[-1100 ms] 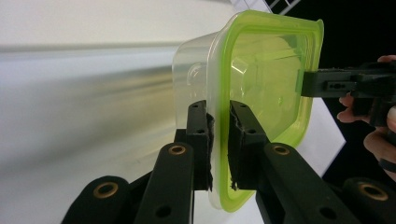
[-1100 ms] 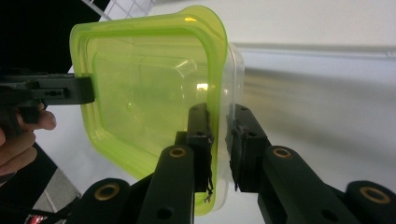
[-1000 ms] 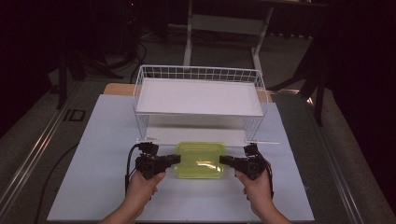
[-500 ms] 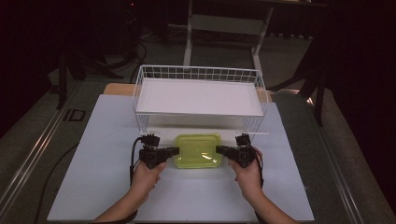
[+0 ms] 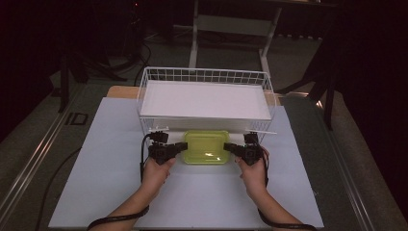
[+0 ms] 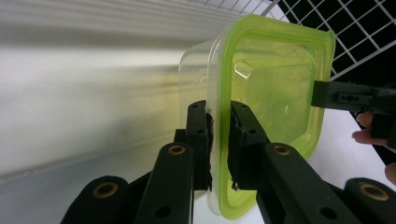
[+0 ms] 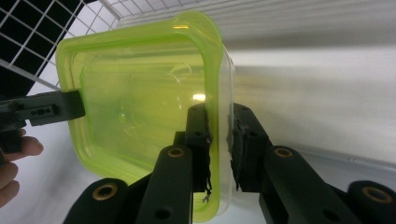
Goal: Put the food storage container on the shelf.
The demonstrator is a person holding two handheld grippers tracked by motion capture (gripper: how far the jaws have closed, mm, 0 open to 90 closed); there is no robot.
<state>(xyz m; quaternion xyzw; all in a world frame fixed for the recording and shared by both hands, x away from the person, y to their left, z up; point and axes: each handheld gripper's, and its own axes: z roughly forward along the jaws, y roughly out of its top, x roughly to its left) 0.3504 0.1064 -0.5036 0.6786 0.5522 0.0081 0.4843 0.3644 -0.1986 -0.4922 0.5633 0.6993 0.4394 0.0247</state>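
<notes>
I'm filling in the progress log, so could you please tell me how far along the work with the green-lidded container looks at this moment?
Done: both grippers have taken hold. The left gripper and right gripper each clamp an opposite edge of the clear plastic container with the yellow-green lid.

In hand: the container is held just in front of the white wire basket; whether it is off the white table surface cannot be told.

Left, probably: getting it into the basket.

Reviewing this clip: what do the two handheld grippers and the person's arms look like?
Both grippers, left gripper and right gripper, are black, each with two fingers carrying dark pads and brass-coloured pivot rivets. A black cable trails from the left one. The forearms are bare, with a dark band around each.
</notes>
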